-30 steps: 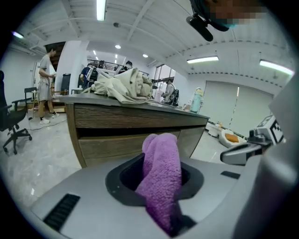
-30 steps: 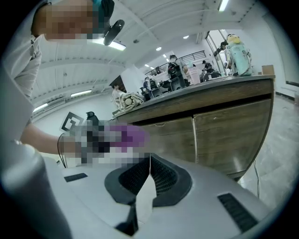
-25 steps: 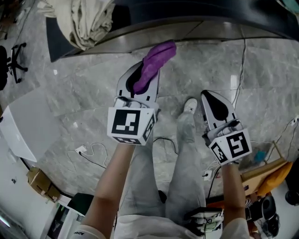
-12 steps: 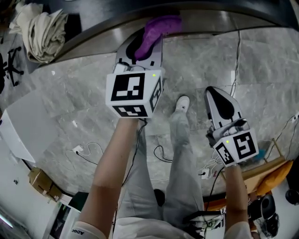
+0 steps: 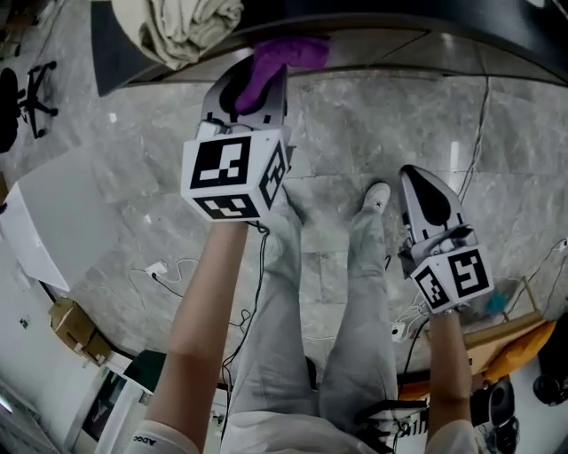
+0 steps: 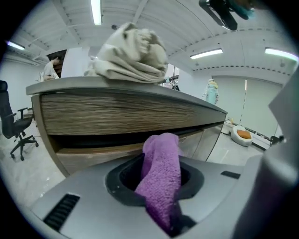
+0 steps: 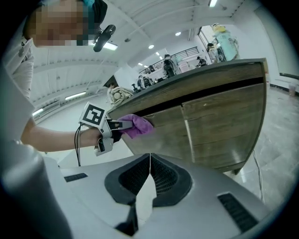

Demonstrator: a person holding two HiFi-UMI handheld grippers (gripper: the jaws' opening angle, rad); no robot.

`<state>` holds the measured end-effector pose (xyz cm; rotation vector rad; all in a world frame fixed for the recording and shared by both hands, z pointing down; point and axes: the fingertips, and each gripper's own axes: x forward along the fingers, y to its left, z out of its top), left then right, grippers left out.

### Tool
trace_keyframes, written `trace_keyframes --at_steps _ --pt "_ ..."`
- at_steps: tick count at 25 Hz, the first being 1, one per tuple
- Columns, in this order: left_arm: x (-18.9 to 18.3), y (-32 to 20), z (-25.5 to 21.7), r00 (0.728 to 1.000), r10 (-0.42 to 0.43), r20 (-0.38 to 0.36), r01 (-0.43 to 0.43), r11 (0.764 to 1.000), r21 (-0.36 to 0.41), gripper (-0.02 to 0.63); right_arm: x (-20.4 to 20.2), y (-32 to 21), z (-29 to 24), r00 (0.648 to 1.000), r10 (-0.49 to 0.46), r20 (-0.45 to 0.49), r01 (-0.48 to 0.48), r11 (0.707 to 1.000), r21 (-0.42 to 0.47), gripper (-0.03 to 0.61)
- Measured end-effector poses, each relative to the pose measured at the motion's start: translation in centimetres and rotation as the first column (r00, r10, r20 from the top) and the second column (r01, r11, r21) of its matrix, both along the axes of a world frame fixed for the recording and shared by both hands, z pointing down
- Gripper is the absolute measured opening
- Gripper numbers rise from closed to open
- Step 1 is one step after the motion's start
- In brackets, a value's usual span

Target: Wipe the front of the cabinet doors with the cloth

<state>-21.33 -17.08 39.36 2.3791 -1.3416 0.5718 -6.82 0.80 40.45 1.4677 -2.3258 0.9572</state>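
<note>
A purple cloth (image 5: 277, 58) sticks out of my left gripper (image 5: 246, 84), which is shut on it. In the left gripper view the cloth (image 6: 161, 175) points at the wood-grain cabinet doors (image 6: 117, 154) just below the counter edge. From the right gripper view the cloth (image 7: 137, 125) touches the upper left of the cabinet doors (image 7: 205, 126), beside the left gripper (image 7: 122, 124). My right gripper (image 5: 424, 202) hangs lower at the right, shut and holding nothing, its jaws (image 7: 149, 179) closed together away from the cabinet.
A crumpled beige fabric (image 5: 182, 27) lies on the counter top (image 6: 112, 84). Marble floor (image 5: 373, 115), cables (image 5: 173, 288) and the person's legs and shoe (image 5: 376, 197) are below. A black office chair (image 6: 16, 130) stands at the left. A white board (image 5: 53, 222) lies on the floor.
My left gripper has moved up and then left along the cabinet front with the purple cloth. The right gripper has barely shifted.
</note>
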Motion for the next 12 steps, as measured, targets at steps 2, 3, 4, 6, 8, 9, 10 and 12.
trace_keyframes --at_steps 2,3,4,6,8,9,10,12 --pt "-2.9 -0.4 -0.1 1.000 -0.029 0.010 0.029 1.000 0.004 0.094 -2.8 -1.4 -0.4 0.999 -0.053 0.003 0.052 0.999 0.013 0.028" --pt "-4.4 -0.4 -0.1 0.999 -0.049 0.013 0.048 0.999 0.006 0.094 -4.1 -2.0 -0.6 0.997 -0.079 0.003 0.079 0.997 0.021 0.028" --pt "-6.0 -0.4 0.0 0.997 -0.070 0.014 0.070 0.998 0.005 0.094 -5.6 -2.5 -0.8 0.995 -0.102 0.003 0.102 0.994 0.029 0.028" --pt "-9.3 -0.2 0.4 0.994 -0.113 0.010 0.113 0.994 -0.006 0.094 -8.3 -3.0 -1.1 0.990 -0.139 0.004 0.139 0.989 0.044 0.028" --pt "-12.1 0.0 0.7 0.988 -0.154 0.004 0.154 0.988 -0.019 0.094 -10.4 -3.5 -1.4 0.986 -0.165 0.006 0.164 0.985 0.054 0.028" --pt "-13.3 -0.1 0.8 0.985 -0.172 0.004 0.172 0.985 -0.022 0.094 -11.1 -3.8 -1.5 0.985 -0.174 0.007 0.173 0.983 0.058 0.028" --pt "-14.2 -0.1 0.9 0.982 -0.187 0.006 0.187 0.982 -0.022 0.094 -11.6 -4.0 -1.5 0.984 -0.180 0.008 0.179 0.982 0.061 0.028" --pt "-15.7 -0.2 1.0 0.977 -0.212 0.016 0.213 0.977 -0.020 0.094 -12.2 -4.2 -1.5 0.983 -0.186 0.009 0.185 0.981 0.063 0.028"
